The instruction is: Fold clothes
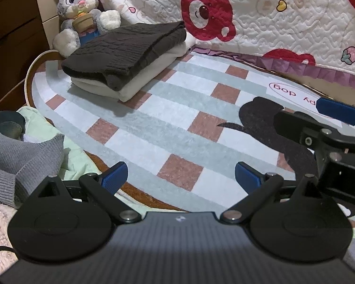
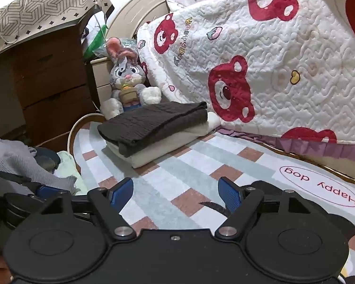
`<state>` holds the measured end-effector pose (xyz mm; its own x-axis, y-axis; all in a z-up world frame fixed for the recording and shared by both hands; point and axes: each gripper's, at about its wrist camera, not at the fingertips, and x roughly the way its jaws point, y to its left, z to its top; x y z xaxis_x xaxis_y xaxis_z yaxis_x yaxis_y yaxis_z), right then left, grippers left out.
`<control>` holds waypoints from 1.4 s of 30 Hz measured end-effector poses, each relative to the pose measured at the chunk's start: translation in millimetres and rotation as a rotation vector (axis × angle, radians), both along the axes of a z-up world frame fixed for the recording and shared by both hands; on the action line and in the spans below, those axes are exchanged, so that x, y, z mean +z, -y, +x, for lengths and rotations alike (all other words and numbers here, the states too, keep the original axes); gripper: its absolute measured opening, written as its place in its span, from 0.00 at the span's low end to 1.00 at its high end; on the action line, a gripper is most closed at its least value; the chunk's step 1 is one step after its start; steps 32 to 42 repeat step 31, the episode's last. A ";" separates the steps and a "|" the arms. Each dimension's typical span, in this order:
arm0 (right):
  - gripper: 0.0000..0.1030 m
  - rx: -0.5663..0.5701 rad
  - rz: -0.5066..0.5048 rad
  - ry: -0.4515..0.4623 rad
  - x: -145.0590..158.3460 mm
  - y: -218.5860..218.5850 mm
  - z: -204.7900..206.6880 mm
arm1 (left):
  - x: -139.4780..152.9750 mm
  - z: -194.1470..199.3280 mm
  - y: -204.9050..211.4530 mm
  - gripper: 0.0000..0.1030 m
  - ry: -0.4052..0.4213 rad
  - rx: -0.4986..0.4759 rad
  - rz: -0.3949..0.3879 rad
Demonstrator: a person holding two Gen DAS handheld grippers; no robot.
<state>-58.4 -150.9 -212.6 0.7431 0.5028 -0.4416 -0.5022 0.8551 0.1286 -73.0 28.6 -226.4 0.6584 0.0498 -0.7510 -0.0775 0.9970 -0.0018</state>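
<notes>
A folded dark brown knit sweater (image 1: 127,47) lies on top of a folded cream garment (image 1: 153,68) at the back of the checked rug (image 1: 177,118); the stack also shows in the right wrist view (image 2: 153,123). A loose grey knit garment (image 1: 23,151) lies in a heap at the left, off the rug's edge, over a pale green cloth (image 1: 75,156). My left gripper (image 1: 181,177) is open and empty above the rug. My right gripper (image 2: 176,195) is open and empty too; part of it shows at the right of the left wrist view (image 1: 338,111).
A bed with a white quilt with red bears (image 2: 272,71) runs along the right and back. A plush rabbit (image 2: 127,82) sits behind the stack. A brown wooden dresser (image 2: 35,82) stands at the left. A pink fluffy cloth (image 1: 0,222) lies at the near left.
</notes>
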 end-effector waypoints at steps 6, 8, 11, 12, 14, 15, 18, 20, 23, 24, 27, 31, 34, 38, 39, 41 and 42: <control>0.80 0.011 0.000 -0.011 -2.2 -0.8 0.4 | -2.9 -0.1 3.2 0.96 -0.008 -0.005 0.008; 0.80 0.010 0.002 -0.018 -3.4 -0.3 0.9 | -3.5 -0.1 4.4 0.96 -0.010 -0.009 0.012; 0.80 0.008 0.007 -0.028 -4.9 0.7 1.7 | -3.3 0.4 4.4 0.96 -0.012 -0.013 0.004; 0.80 0.008 0.010 -0.031 -5.1 1.0 1.9 | -3.2 0.4 4.5 0.96 -0.011 -0.014 0.003; 0.80 0.008 0.014 -0.033 -5.6 1.3 1.7 | -2.6 0.0 5.4 0.96 -0.004 -0.014 0.017; 0.80 0.009 0.013 -0.034 -5.6 1.2 1.7 | -2.4 -0.3 5.8 0.96 -0.001 -0.016 0.025; 0.80 0.010 0.012 -0.036 -5.9 1.2 1.9 | -2.8 0.1 5.8 0.96 -0.009 -0.015 0.019; 0.80 0.012 0.013 -0.037 -6.2 1.4 1.9 | -2.6 0.3 6.4 0.96 -0.011 -0.016 0.021; 0.80 0.016 0.014 -0.041 -7.0 1.1 2.0 | -2.7 -0.4 8.4 0.96 -0.011 -0.031 0.037; 0.80 0.018 0.014 -0.043 -7.3 0.8 2.0 | -2.8 -0.4 9.5 0.96 -0.012 -0.036 0.046; 0.80 0.027 0.008 -0.046 -8.5 -1.6 2.0 | -3.1 -0.5 12.9 0.96 -0.017 -0.050 0.075; 0.80 0.041 0.012 -0.051 -8.4 -3.5 0.8 | -3.9 0.0 12.4 0.96 -0.025 -0.052 0.076; 0.80 0.041 0.012 -0.051 -8.4 -3.5 0.8 | -3.9 0.0 12.4 0.96 -0.025 -0.052 0.076; 0.80 0.041 0.012 -0.051 -8.4 -3.5 0.8 | -3.9 0.0 12.4 0.96 -0.025 -0.052 0.076; 0.80 0.041 0.012 -0.051 -8.4 -3.5 0.8 | -3.9 0.0 12.4 0.96 -0.025 -0.052 0.076; 0.80 0.041 0.012 -0.051 -8.4 -3.5 0.8 | -3.9 0.0 12.4 0.96 -0.025 -0.052 0.076; 0.80 0.041 0.012 -0.051 -8.4 -3.5 0.8 | -3.9 0.0 12.4 0.96 -0.025 -0.052 0.076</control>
